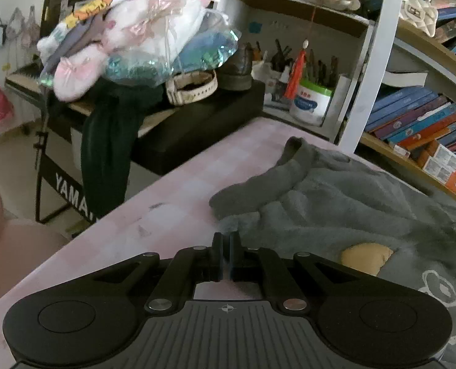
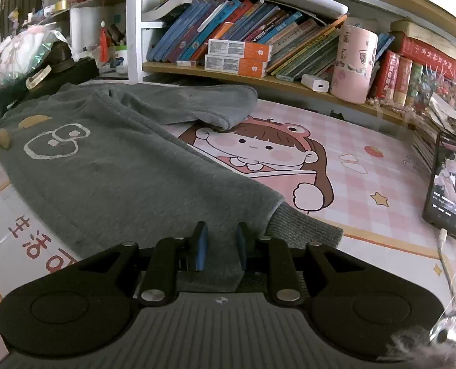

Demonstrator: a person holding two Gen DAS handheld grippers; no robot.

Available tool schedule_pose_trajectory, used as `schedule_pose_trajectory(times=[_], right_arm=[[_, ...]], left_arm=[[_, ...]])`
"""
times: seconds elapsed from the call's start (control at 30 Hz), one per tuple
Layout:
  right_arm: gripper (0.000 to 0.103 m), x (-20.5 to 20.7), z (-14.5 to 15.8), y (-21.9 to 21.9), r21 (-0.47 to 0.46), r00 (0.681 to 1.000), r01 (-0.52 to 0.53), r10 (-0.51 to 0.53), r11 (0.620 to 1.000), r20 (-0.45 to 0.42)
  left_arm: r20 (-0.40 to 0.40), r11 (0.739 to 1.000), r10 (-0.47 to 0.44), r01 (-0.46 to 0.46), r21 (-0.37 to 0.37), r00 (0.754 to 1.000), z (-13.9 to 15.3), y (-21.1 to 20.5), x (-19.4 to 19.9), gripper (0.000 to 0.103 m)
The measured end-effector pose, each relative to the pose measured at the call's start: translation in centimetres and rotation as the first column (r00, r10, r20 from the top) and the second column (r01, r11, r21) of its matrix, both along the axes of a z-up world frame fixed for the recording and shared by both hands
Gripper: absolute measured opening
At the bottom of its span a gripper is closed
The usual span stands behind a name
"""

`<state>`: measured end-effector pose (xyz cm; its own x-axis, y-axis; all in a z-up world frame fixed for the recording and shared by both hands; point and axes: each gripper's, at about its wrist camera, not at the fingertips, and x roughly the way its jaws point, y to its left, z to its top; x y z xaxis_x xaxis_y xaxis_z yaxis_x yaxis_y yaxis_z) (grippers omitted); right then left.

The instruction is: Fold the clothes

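Note:
A grey fleece garment [image 2: 120, 166] with a white cartoon outline and tan patches lies spread on the pink checked desk mat [image 2: 366, 166]. In the left wrist view the garment [image 1: 351, 209] lies ahead and to the right, one ribbed cuff [image 1: 292, 150] pointing away. My left gripper [image 1: 226, 246] is shut, its tips at the garment's near edge; no cloth shows between them. My right gripper [image 2: 221, 240] is open with the garment's hem between its blue pads, beside a ribbed cuff [image 2: 305, 230]. The other sleeve [image 2: 197, 104] lies folded toward the shelf.
A phone [image 2: 451, 184] with a lit screen and cable lies at the mat's right edge. Bookshelves [image 2: 258, 40] stand behind the desk, with a pink cup [image 2: 354, 64]. A keyboard stand piled with clothes and bags [image 1: 142, 40] stands left of the desk.

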<state>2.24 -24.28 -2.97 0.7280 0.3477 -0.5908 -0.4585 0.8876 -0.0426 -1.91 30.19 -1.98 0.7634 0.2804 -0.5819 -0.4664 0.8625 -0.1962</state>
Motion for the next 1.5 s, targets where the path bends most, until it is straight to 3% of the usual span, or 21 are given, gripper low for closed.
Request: schedule_pose_trajectory(times=[0.17,0.27,0.37,0.5,0.67,0.97,1.03,1.1,1.2,1.37,1.5], right_arm=[[0.02,0.2,0.0,-0.1,-0.002,1.0,0.0,0.0,1.0,0.0],[0.02,0.1,0.0,0.0,-0.005,1.0,0.0,0.0,1.0,0.0],[0.02,0.1,0.0,0.1,-0.008,1.0,0.001,-0.001,1.0,0.001],[0.02,0.0,0.0,0.1,-0.008,1.0,0.005,-0.005,1.0,0.003],[0.02,-0.1,-0.1,0.2,-0.009,1.0,0.007,-0.007,1.0,0.004],[0.022,0.0,0.2,0.3,0.0,1.0,0.017,-0.017,1.0,0.001],[0.033,0.1,0.7,0.2,0.028,1.0,0.015,-0.015,1.0,0.007],[0.035,0.6,1.5,0.2,0.062,1.0,0.019,-0.02,0.998,0.013],[0.035,2.7,2.8,0.7,0.083,1.0,0.025,-0.026,0.996,0.008],[0.049,8.8,3.6,1.9,0.159,0.994,0.086,-0.073,0.984,-0.086],[0.062,14.2,3.0,2.4,0.33,0.961,0.194,-0.111,0.924,-0.254]], left_arm=[[0.002,0.995,0.016,-0.016,0.102,1.0,1.1,-1.0,-0.7,0.026],[0.018,0.969,0.045,-0.048,0.243,0.999,2.4,-2.3,-1.6,0.026],[0.058,0.949,0.002,-0.02,0.314,0.998,3.8,-3.5,-2.3,0.028],[0.097,0.937,-0.111,0.071,0.342,0.989,4.7,-5.4,-2.0,0.044],[0.083,0.908,-0.226,0.179,0.379,0.971,4.6,-8.1,-0.6,0.06],[0.021,0.887,-0.313,0.284,0.365,0.95,2.7,-10.1,2.5,0.061],[-0.003,0.884,-0.316,0.295,0.363,0.949,2.2,-10.2,3.2,0.061],[-0.025,0.876,-0.319,0.305,0.373,0.947,1.8,-10.4,3.9,0.073],[-0.04,0.847,-0.345,0.329,0.418,0.938,1.2,-11.1,4.4,0.077],[-0.077,0.807,-0.389,0.38,0.452,0.918,0.3,-12.1,5.4,0.079],[-0.107,0.81,-0.398,0.404,0.426,0.911,0.0,-11.9,6.0,0.08]])
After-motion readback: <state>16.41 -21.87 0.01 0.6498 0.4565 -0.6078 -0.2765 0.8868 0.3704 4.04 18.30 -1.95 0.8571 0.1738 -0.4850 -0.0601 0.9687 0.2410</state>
